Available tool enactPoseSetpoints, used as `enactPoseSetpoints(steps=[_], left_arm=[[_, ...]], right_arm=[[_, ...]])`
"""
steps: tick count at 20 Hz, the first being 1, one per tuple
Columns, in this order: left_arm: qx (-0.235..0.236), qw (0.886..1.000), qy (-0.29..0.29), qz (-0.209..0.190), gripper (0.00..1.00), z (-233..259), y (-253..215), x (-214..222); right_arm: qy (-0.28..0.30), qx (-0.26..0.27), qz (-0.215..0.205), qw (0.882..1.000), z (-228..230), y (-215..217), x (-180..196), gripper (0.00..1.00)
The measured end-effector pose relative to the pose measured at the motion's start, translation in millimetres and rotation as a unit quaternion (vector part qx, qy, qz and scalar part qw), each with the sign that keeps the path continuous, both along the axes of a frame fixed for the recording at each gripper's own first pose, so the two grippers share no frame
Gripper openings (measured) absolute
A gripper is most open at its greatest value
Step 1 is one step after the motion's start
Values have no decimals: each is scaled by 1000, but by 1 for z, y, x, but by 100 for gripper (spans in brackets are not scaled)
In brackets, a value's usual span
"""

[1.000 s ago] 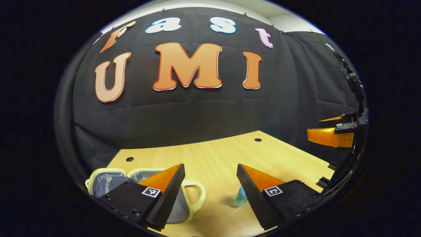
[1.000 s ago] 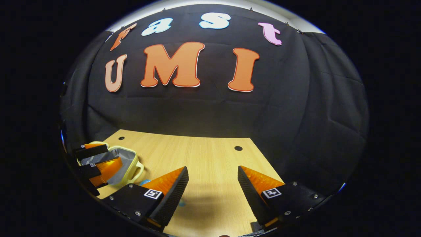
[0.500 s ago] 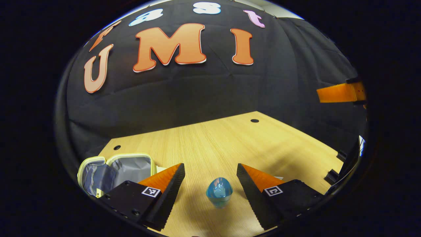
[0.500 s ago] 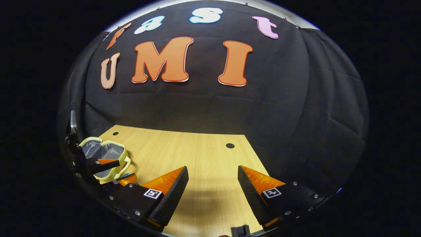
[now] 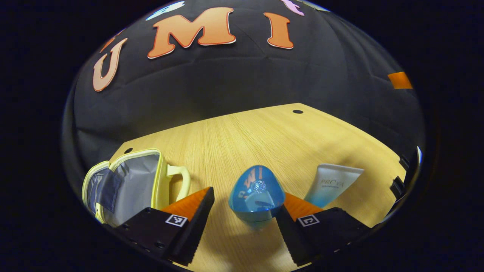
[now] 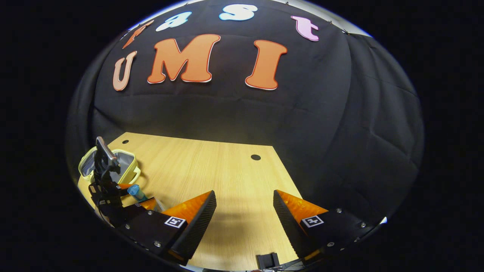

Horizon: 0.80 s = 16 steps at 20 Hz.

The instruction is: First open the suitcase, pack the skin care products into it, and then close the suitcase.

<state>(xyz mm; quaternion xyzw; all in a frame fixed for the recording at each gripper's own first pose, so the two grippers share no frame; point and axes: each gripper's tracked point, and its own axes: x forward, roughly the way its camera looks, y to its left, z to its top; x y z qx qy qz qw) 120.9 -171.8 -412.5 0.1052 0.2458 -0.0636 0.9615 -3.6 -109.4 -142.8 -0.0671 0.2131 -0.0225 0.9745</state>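
Two fingers of the left gripper (image 5: pixel 242 223) are sitting spread wide, nothing squeezed yet, with the blue bottle (image 5: pixel 256 196) standing between them and crowding the right-hand finger; can't tell if it's actually touching. Looks like smooth, glossy, see-through plastic, so I'm guessing it's light, stiff and a bit slippery. I'd pinch it low across the fat rounded body, not up near the narrower top. It's standing upright on the table (image 5: pixel 264 132), long axis vertical, top pointing up toward the camera.

Just past it to the right, the white tube (image 5: pixel 332 184) is lying flat, probably soft and squishy, its wide flat end pointing away and its bluish end toward the gripper. Off to the left, the suitcase (image 5: pixel 126 181) is lying open already, handle facing the bottle.

Meanwhile the right gripper (image 6: pixel 244 223) is hanging released over bare table.
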Motion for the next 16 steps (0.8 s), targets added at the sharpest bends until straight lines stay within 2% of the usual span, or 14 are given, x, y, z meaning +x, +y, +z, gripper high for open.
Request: enactPoseSetpoints(steps=[2,3,4,8,13,16], left_arm=[[-5,1000,3,-4,78,-3,-8,-1],[-1,1000,3,-1,64,-4,-10,1],[3,1000,7,-4,55,-1,-11,-6],[-4,1000,20,-15,53,4,-9,-2],[-23,1000,9,-16,53,52,3,-13],[-19,1000,21,8,48,44,16,-28]], right_arm=[[13,-3,6,1000,-11,6,-8,96],[17,-2,8,1000,-14,10,-11,96],[21,2,12,1000,-17,14,-15,96],[32,33,37,998,-24,38,-25,96],[53,65,107,991,-44,82,-27,96],[83,61,137,985,-72,102,-24,96]])
